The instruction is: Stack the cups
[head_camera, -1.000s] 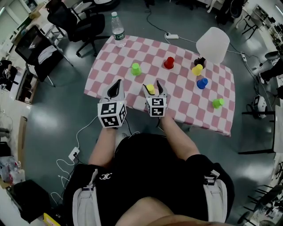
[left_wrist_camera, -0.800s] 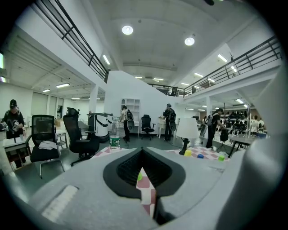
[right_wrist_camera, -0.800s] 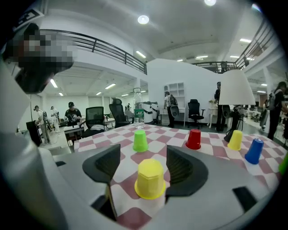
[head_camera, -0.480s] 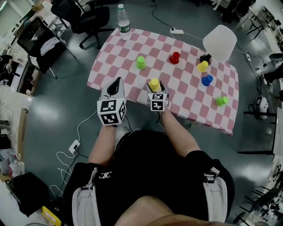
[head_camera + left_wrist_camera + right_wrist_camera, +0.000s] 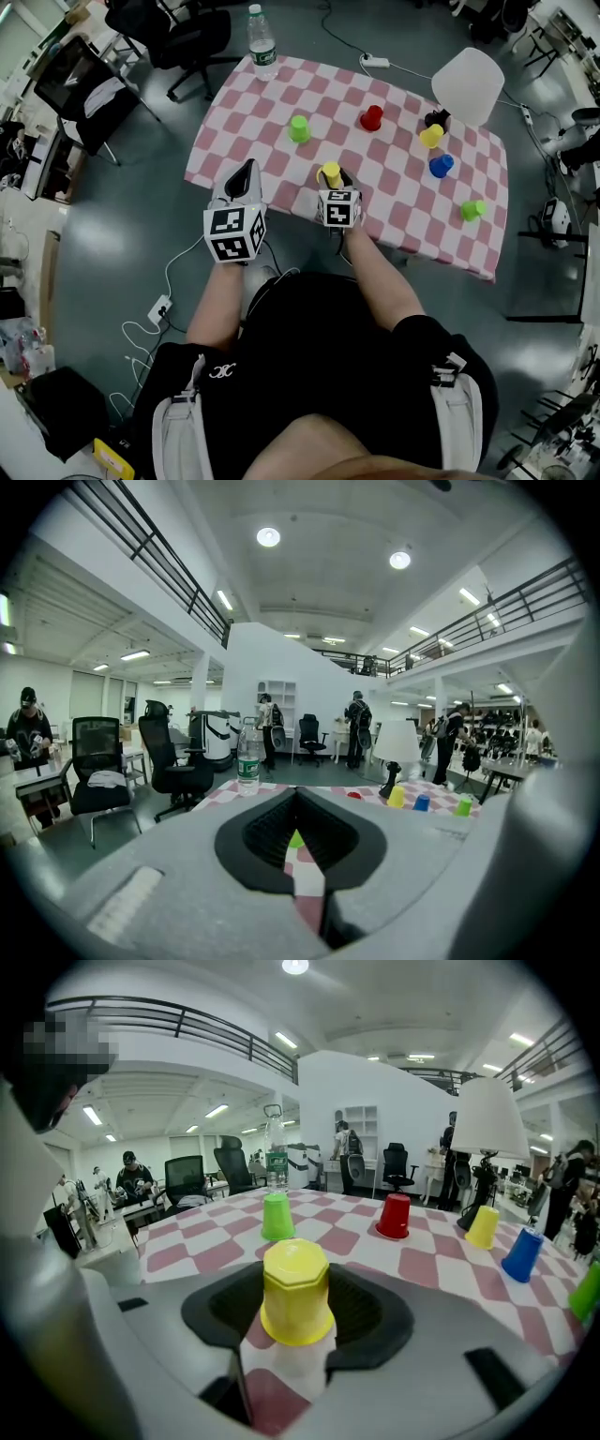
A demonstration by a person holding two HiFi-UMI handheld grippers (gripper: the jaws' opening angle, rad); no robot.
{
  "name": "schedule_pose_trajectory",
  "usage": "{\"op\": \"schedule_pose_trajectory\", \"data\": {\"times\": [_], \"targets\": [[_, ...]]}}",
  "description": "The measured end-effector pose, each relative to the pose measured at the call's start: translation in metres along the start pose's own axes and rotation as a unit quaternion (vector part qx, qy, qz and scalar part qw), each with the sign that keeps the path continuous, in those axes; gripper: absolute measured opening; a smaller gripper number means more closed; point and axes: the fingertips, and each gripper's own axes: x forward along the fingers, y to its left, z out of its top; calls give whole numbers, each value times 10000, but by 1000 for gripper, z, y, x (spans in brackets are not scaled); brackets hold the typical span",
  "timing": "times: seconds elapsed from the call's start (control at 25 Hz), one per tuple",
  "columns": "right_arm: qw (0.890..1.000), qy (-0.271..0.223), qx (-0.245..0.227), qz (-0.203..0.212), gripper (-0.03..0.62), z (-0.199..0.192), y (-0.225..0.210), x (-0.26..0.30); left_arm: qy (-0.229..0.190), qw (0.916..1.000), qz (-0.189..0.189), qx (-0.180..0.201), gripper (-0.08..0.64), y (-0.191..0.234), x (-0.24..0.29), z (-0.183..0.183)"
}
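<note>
Step in hand: grasp of the first cup. The right gripper (image 5: 332, 177) sits at the near edge of the checkered surface (image 5: 394, 223), and its fingers have just been closing in. The yellow cup (image 5: 329, 172) stands upside down between them, on the cloth and not yet lifted. The pads look to be against its sides, but I can't confirm a firm squeeze. The left gripper (image 5: 247, 171) hovers at 9 o'clock of that cup, over the surface's edge, with its fingers drawn together at the tips and nothing in them.

Likely next: lift straight up to clear the cloth, carry it over another upturned cup, line it up and lower it on. The green cup (image 5: 299, 128) at 11 o'clock is the closest candidate and the red cup (image 5: 372, 118) at 1 o'clock is the next. A second yellow cup (image 5: 430, 137) and a blue cup (image 5: 440, 166) sit at 2 o'clock, and another green cup (image 5: 472, 209) is at 4 o'clock near the edge.

Clutter: a water bottle (image 5: 262, 42) stands at the far corner at 11 o'clock, and a lamp (image 5: 466, 86) has its dark base just beside the second yellow cup. The path to the green and red cups looks clear. Risk: an off-centre drop could tip the light cups.
</note>
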Motion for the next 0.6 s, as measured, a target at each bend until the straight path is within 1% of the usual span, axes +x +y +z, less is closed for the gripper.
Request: {"op": "schedule_pose_trajectory", "data": {"times": [0.12,0.44,0.6], "targets": [[9999,-135,-6,-49,215,11,-6,-8,-29,10000,-81,1,15,-6,4,2],[9976,-583,61,-360,215,45,-36,-33,-20,9993,-377,8,15,-30,17,2],[9966,-591,120,-554,215,41,-53,-44,4,9983,-575,30,15,-46,23,0]]}}
